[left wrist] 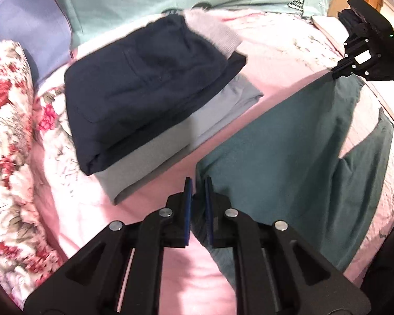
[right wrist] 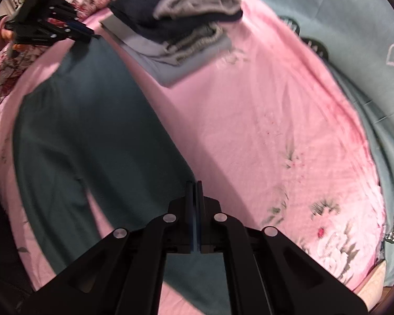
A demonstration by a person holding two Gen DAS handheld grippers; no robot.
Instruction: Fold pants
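Dark green pants [left wrist: 289, 152] lie spread on the pink bed sheet [left wrist: 275, 52]. My left gripper [left wrist: 198, 183] is shut on one corner of the pants, with green cloth pinched between its blue pads. My right gripper [left wrist: 335, 74] grips the far corner at the upper right of the left wrist view. In the right wrist view the green pants [right wrist: 92, 131] fill the left side, and my right gripper [right wrist: 195, 183] is shut on their edge. There my left gripper [right wrist: 96, 36] shows at the upper left, a hand behind it. The cloth edge runs straight between the two grippers.
A stack of folded clothes [left wrist: 144, 92], navy on top of grey and light blue, sits beside the pants; it shows again as the stack [right wrist: 186, 26]. A floral quilt [left wrist: 8, 131] lies at the left. A teal printed blanket [right wrist: 354, 39] borders the pink sheet [right wrist: 262, 118].
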